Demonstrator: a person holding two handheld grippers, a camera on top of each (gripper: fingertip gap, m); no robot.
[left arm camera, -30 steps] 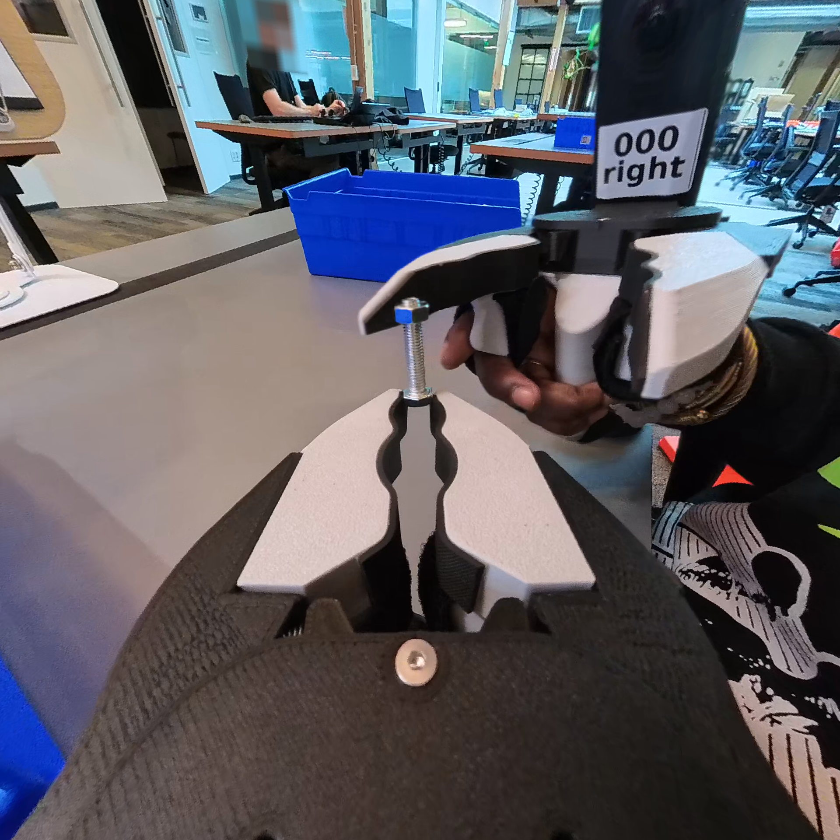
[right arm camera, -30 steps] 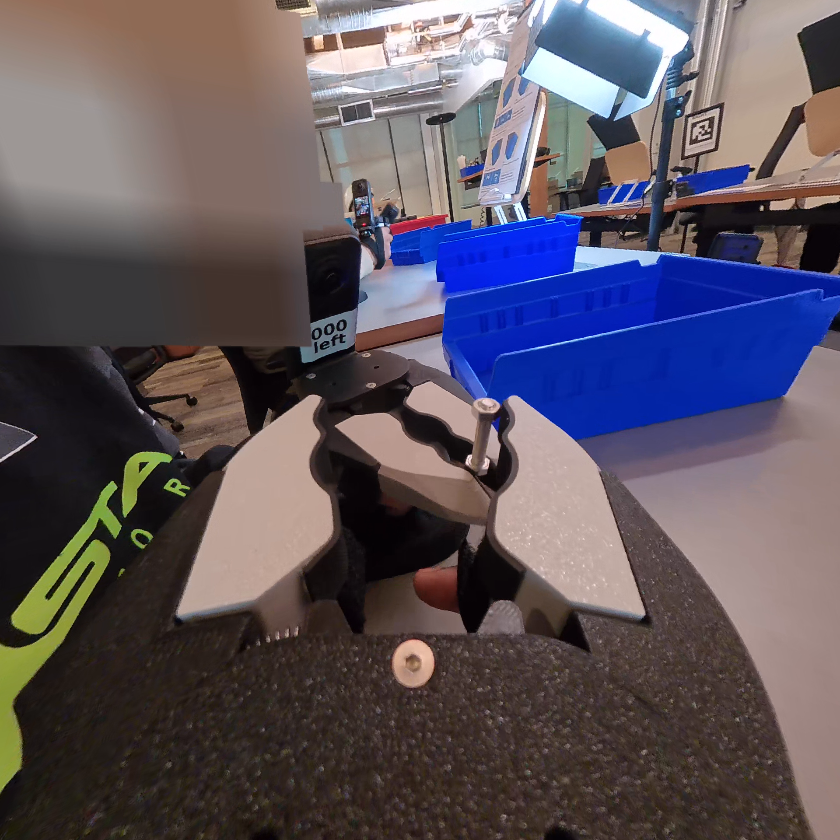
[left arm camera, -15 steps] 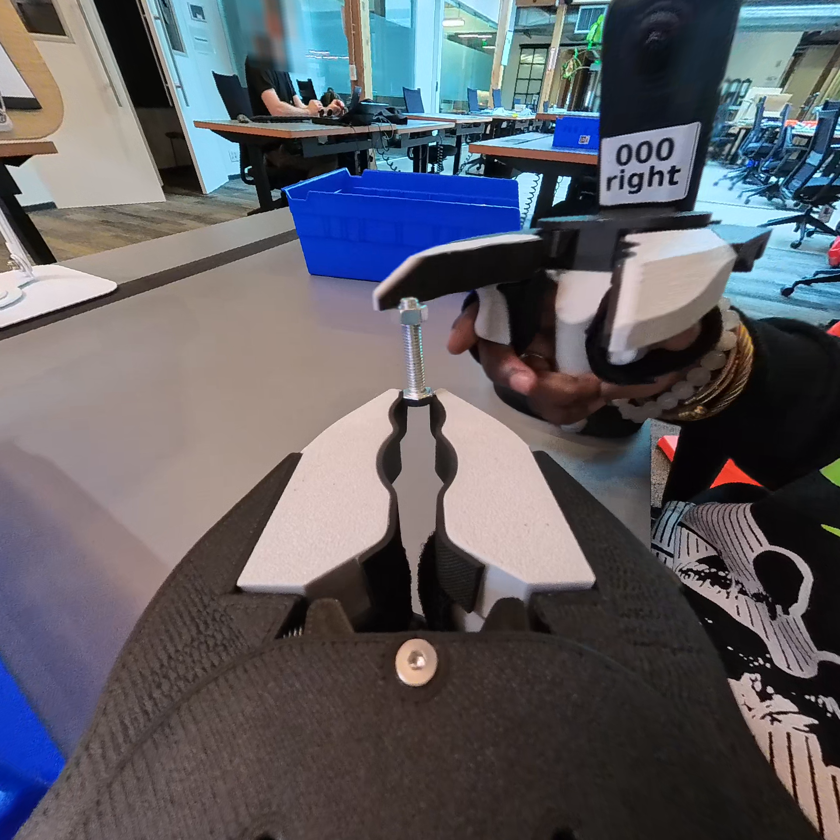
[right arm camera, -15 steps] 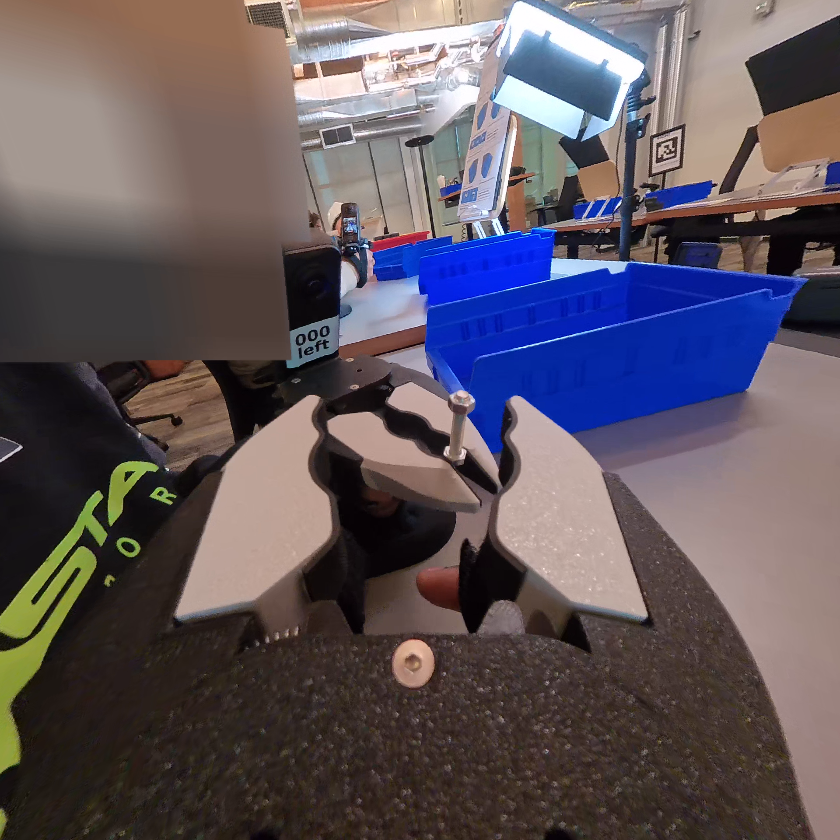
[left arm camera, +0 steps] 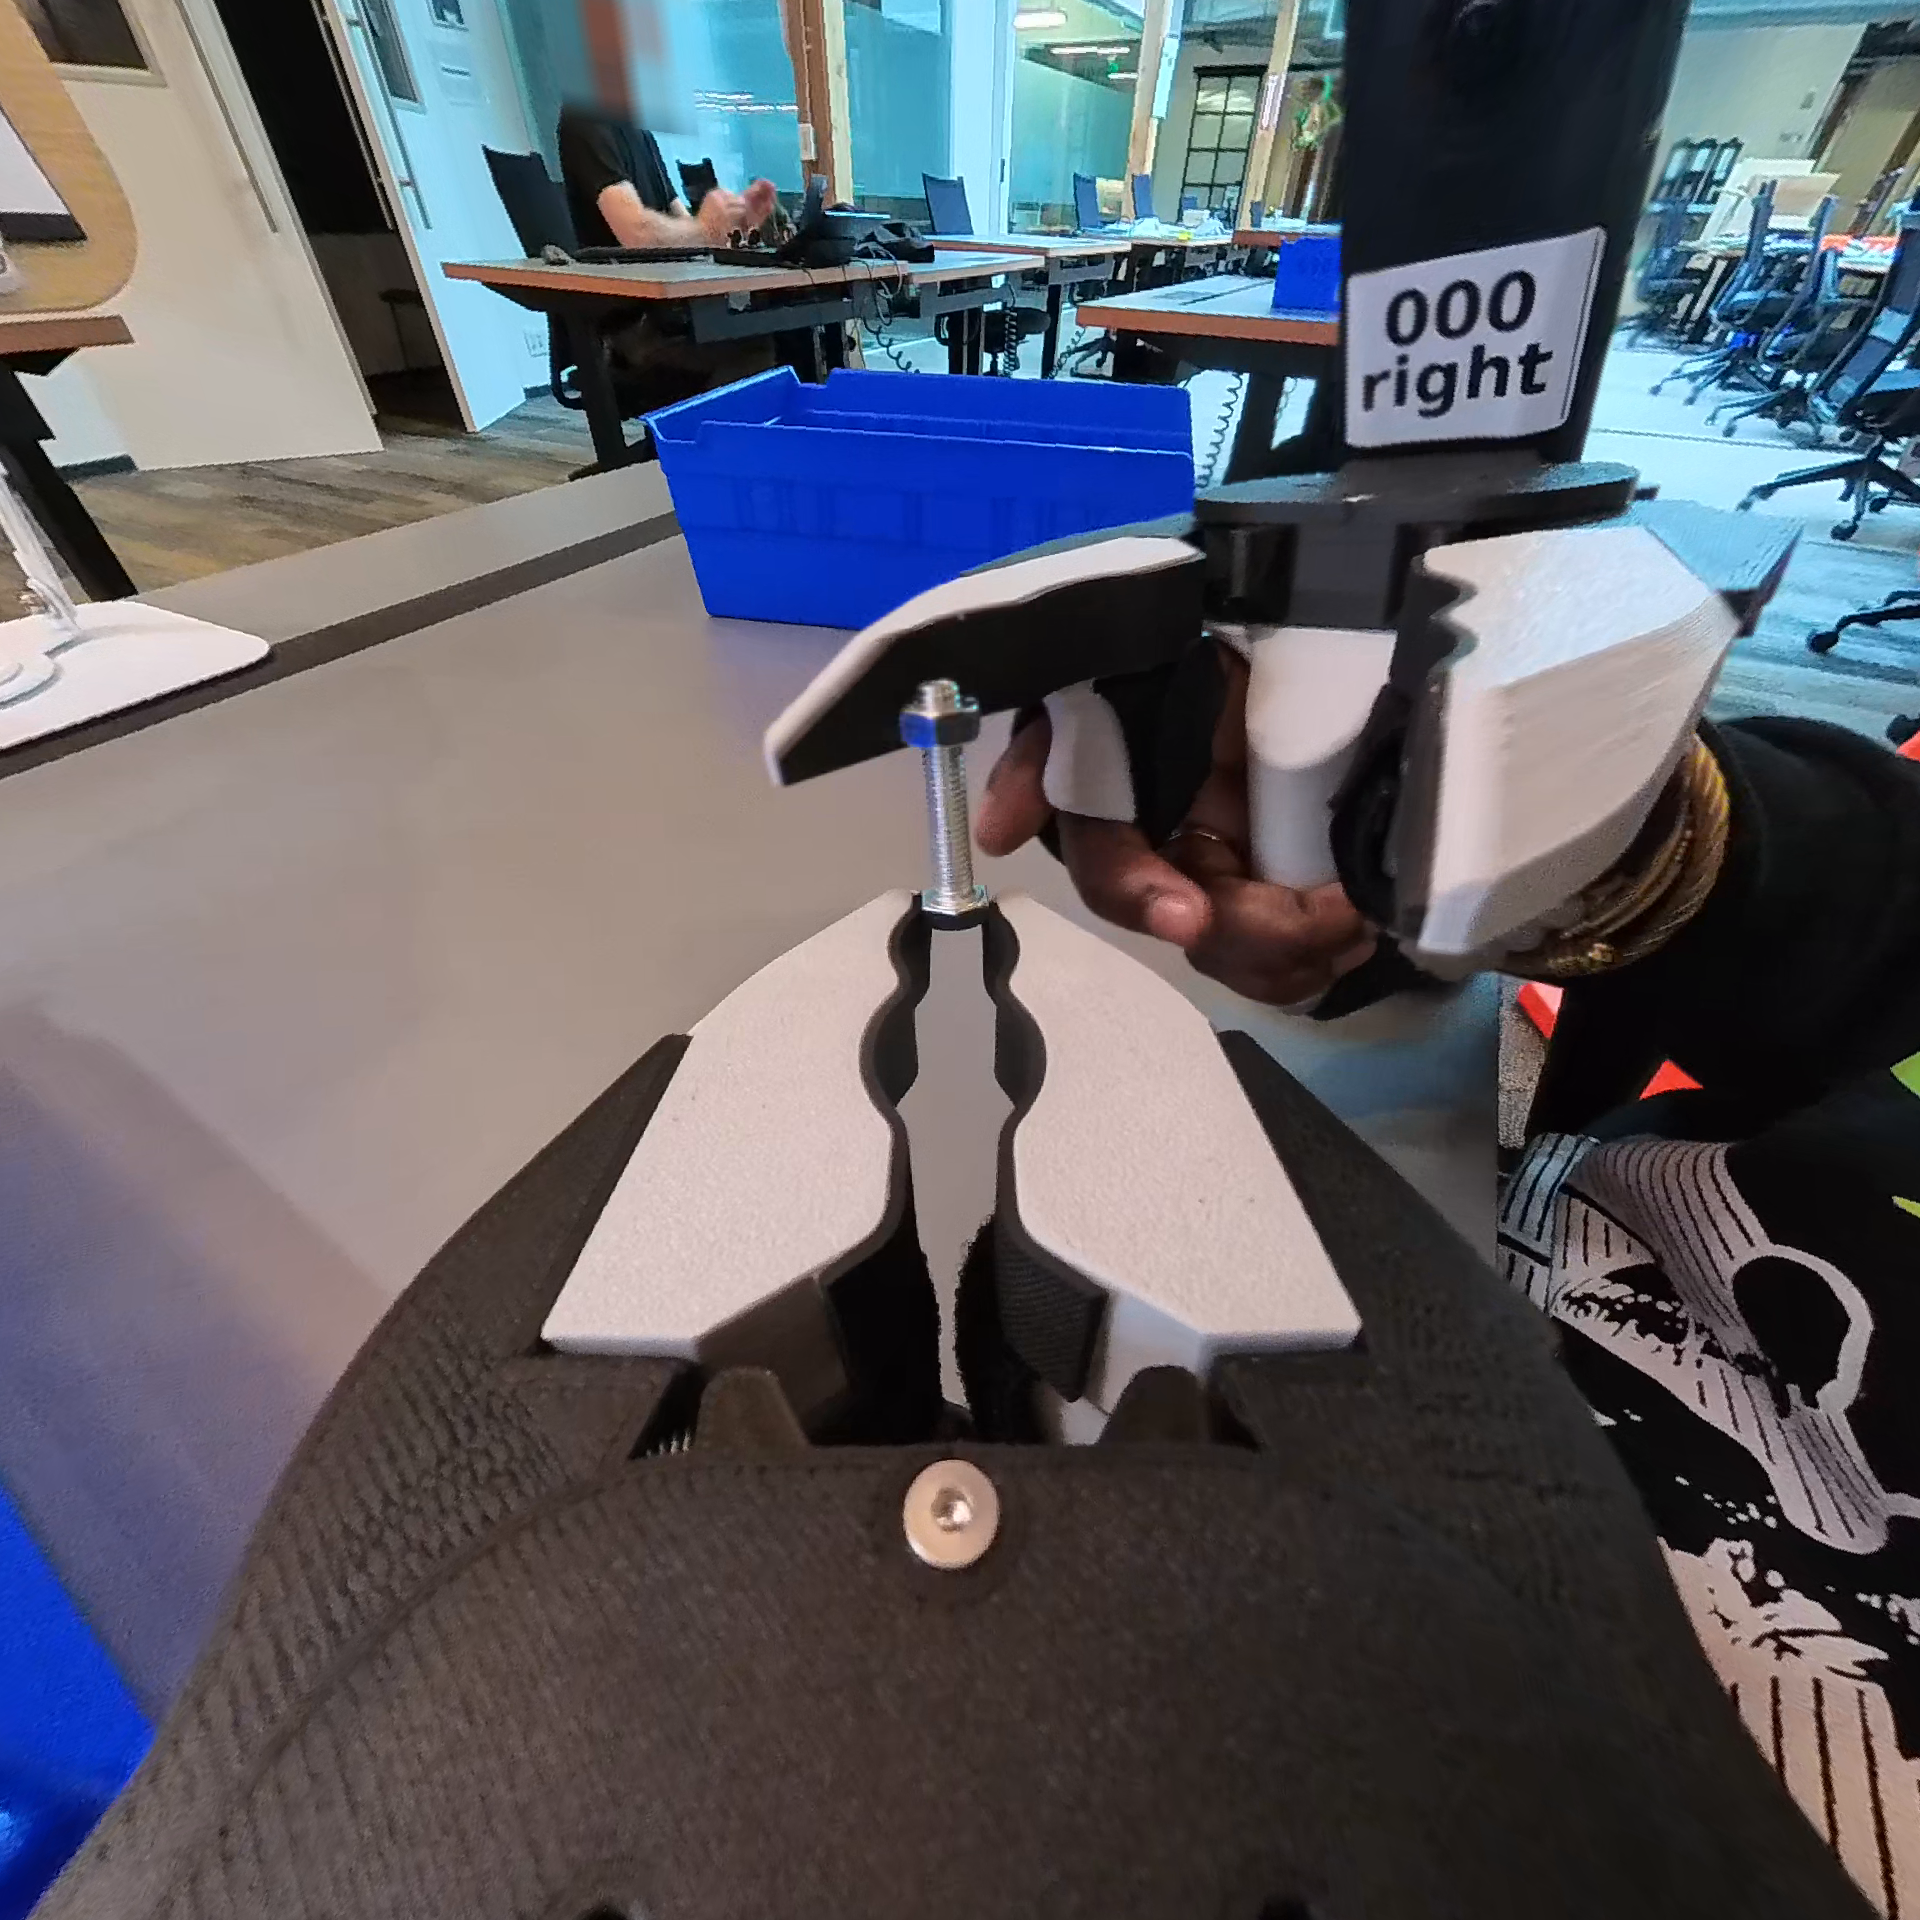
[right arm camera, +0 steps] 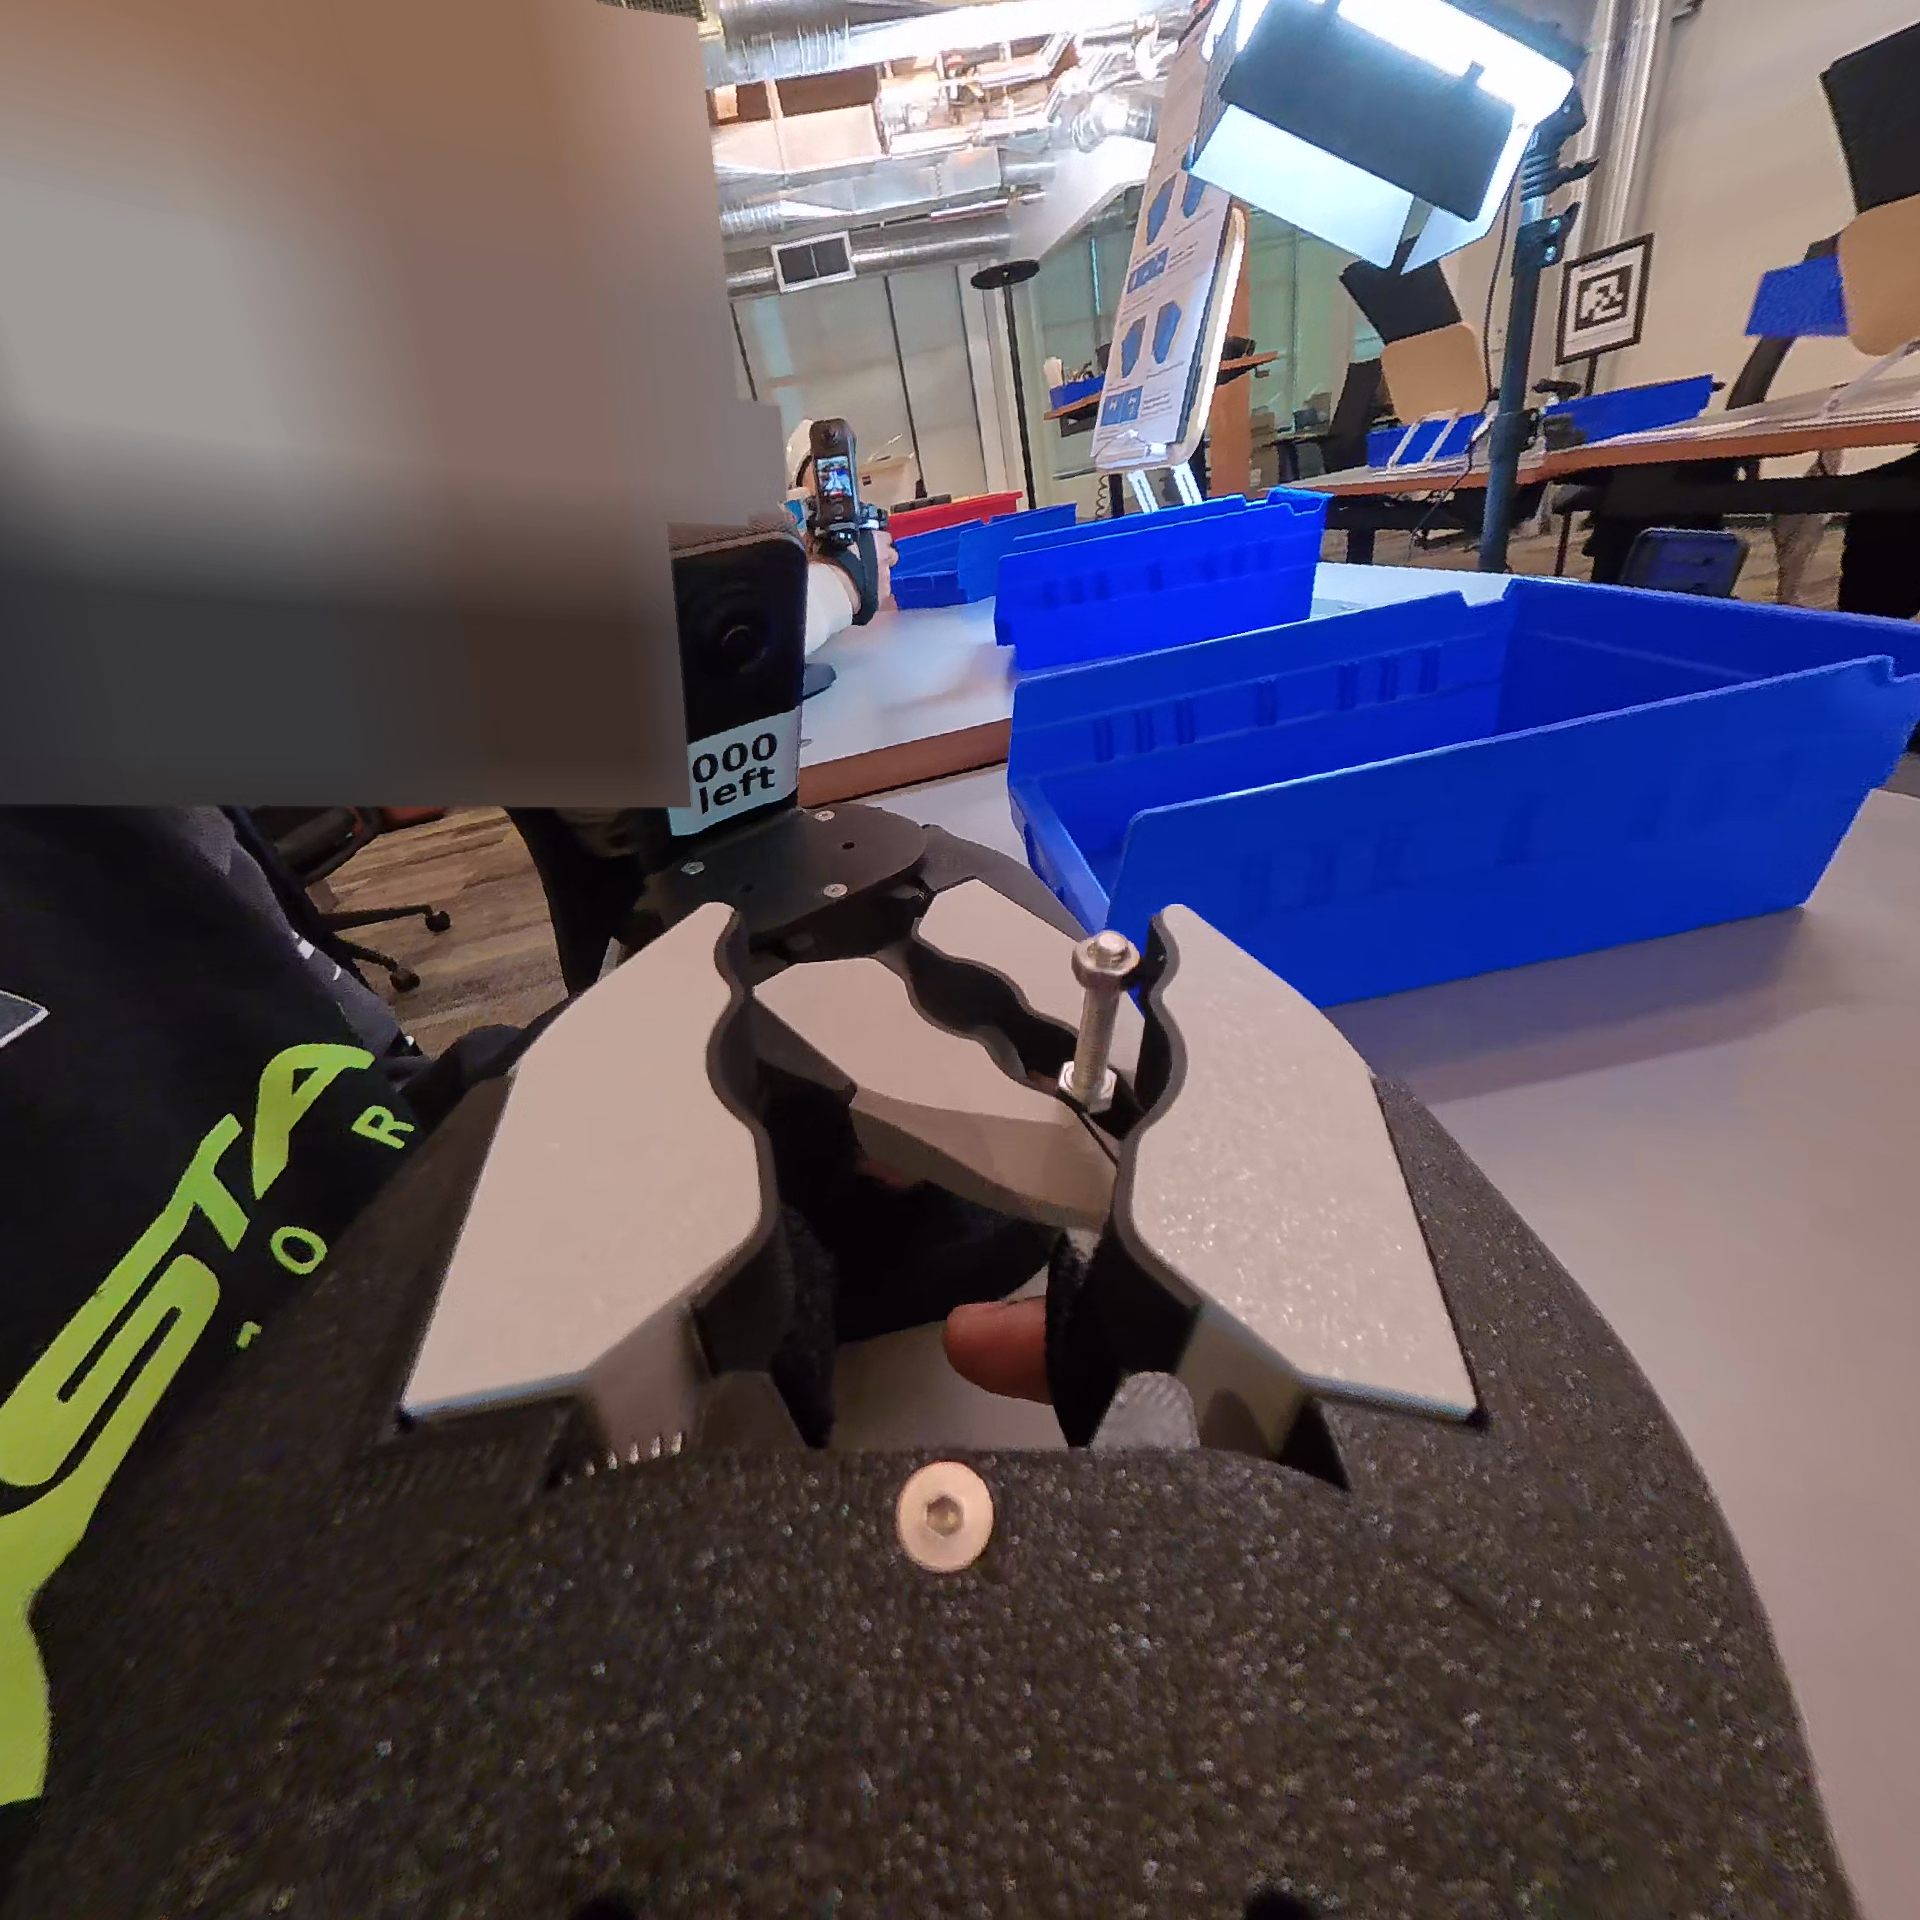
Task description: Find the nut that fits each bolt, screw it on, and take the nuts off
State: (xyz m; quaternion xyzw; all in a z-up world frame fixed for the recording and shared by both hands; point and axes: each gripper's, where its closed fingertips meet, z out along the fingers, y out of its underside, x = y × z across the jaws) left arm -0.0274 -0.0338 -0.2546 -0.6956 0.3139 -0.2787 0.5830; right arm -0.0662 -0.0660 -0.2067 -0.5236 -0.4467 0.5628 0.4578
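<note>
- The left gripper (left arm camera: 954, 914) was pinching the hex head at the lower end of a bolt (left arm camera: 948, 821), with both fingertips pressed against that head.
- The bolt stood upright above the fingertips, its threaded shank pointing upward over the grey table (left arm camera: 416, 883).
- A nut (left arm camera: 938, 723) with a blue band sat near the top of the shank, with only a short length of thread showing above it.
- The right gripper (right arm camera: 940, 935) was spread wide, with a clear gap between its two fingers (right arm camera: 1262, 1132).
- In the right wrist view, the bolt (right arm camera: 1099, 1013) stood just inside the tip of one finger; contact between that finger and the nut could not be confirmed.
- In the left wrist view, one finger of the right gripper (left arm camera: 987, 665) lay directly behind the nut, level with the top of the bolt.
- A hand (left arm camera: 1174, 883) held the grip of the right gripper, beside the bolt and above the table edge.
- A blue bin (left arm camera: 935, 499) stood on the table beyond the bolt, well apart from both grippers.
- In the right wrist view, a larger blue bin (right arm camera: 1455, 852) stood on the table behind the bolt, with more blue bins on a farther table.
- A seated person (left arm camera: 634, 197) was at a desk in the background of the left wrist view.
</note>
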